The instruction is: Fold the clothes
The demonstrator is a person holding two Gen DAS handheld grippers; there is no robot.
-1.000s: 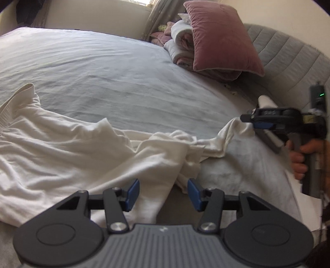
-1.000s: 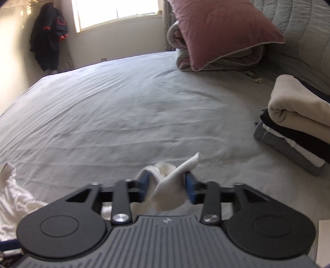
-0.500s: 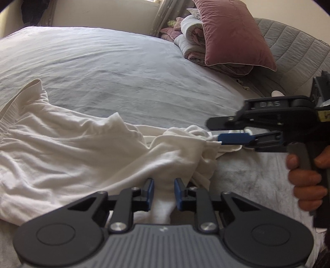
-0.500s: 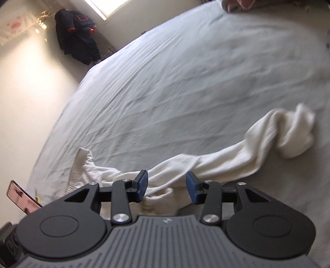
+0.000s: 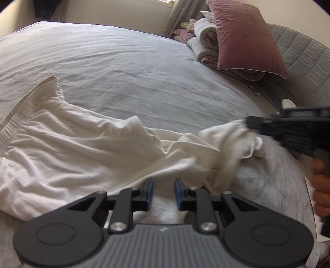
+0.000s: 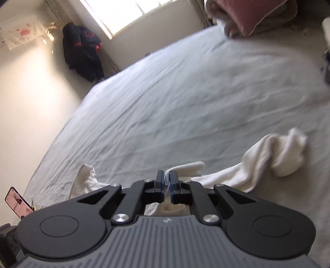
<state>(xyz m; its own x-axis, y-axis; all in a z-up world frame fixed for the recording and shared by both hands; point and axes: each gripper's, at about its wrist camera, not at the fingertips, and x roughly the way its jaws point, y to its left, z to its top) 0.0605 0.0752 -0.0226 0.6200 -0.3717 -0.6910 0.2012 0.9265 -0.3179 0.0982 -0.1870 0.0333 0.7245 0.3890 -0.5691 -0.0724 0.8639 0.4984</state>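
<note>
The left gripper [image 5: 163, 191], black with blue pads, points down at a crumpled white cotton garment [image 5: 82, 152]. Its jaws stand narrowly apart with a bunched fold of the white cloth between them; the pads appear to press on that fold, so it grasps the garment near its lower edge.

The right gripper [image 6: 167, 181], of the same make, has its jaws closing. Its blue pads are almost together, and a thin edge of the white garment sits pinched between them, with a small flap of cloth sticking up just beyond the tips. In the left wrist view this gripper appears blurred at the right edge, carried by a person's hand [image 5: 319, 185] whose fingers wrap its handle.

The garment lies spread over a pale grey bed sheet [image 5: 123, 61]. A ribbed hem runs along its far left edge, and one twisted sleeve trails away to the right, ending in a rolled lump on the sheet.

Further out, a dusty pink velvet cushion [image 5: 245, 39] leans on a pile of folded bedding at the head of the bed, beside a grey quilted headboard [image 5: 299, 53]. In the right wrist view a dark navy jacket [image 6: 84, 53] hangs by a bright window [image 6: 123, 14], and a phone with a lit screen [image 6: 17, 201] rests at the lower left edge of the bed.
</note>
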